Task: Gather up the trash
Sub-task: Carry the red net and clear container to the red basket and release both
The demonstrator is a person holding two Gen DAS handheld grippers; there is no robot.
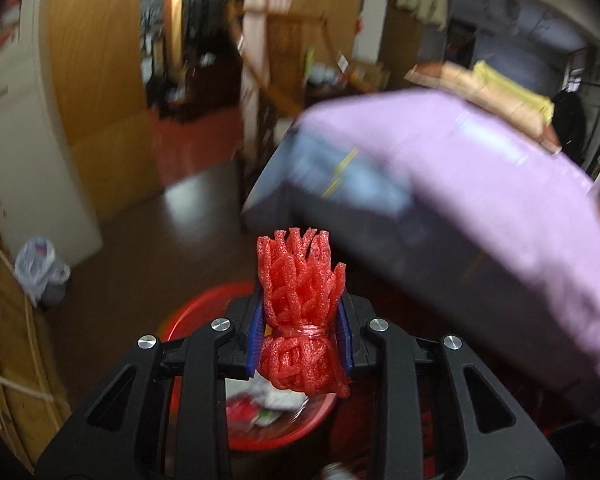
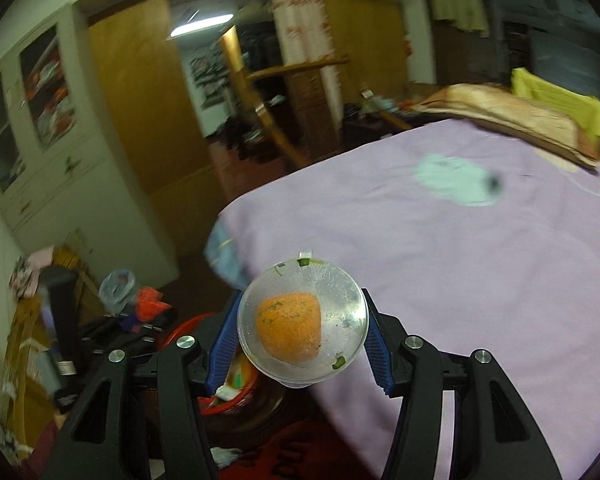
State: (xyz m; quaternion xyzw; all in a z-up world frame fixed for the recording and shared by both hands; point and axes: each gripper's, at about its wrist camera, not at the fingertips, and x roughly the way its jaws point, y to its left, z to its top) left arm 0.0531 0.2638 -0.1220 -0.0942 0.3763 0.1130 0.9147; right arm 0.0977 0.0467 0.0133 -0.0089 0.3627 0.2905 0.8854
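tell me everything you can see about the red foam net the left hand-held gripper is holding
The red foam net is a soft mesh sleeve, the kind that looks like fruit packing, bunched into a wad and cinched near its middle by a thin red band. Its open strands flare upward at the top. It stands roughly upright, pinched between the blue pads of the left hand-held gripper, above a red basin holding scraps on the floor.

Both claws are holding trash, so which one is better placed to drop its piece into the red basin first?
Left. The left claw holds the red foam net almost directly above the red basin. The right claw, gripping the clear plastic cup, has the basin off to its left.
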